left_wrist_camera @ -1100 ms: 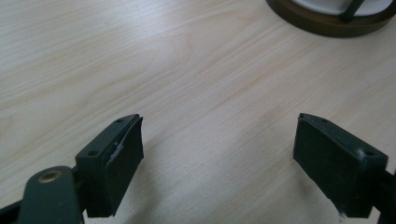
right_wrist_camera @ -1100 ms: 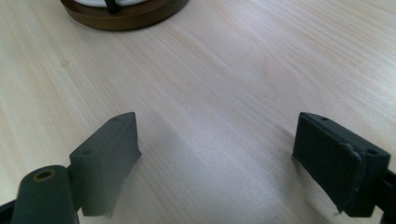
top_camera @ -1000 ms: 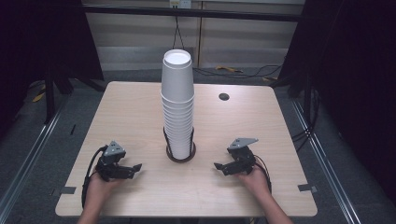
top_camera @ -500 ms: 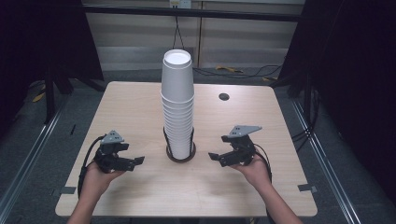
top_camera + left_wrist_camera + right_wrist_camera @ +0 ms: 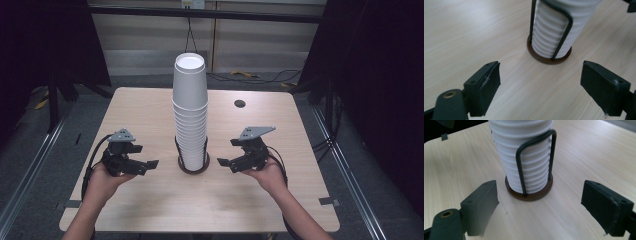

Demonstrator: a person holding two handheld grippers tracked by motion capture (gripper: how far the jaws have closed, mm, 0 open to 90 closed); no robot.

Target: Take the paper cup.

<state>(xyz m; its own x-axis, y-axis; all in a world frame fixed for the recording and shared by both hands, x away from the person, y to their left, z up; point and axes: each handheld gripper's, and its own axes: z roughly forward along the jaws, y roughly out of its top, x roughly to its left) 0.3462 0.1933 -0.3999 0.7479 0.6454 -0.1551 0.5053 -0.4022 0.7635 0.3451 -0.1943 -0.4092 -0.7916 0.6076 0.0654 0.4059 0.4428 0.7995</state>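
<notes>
The jaws of the left gripper [image 5: 141, 166] stand wide apart with nothing between them, pointing toward the middle of the desk. The jaws of the right gripper [image 5: 229, 162] are likewise spread and empty, facing the other way, so the two point at each other. Between them, apart from both, a tall stack of white ribbed paper cups [image 5: 190, 107] stands upright in a black wire holder on a round dark-brown base [image 5: 530, 193]. The holder rests on the pale wood-grain desk [image 5: 150, 205]. A small dark round hole [image 5: 240, 103] lies farther back.
</notes>
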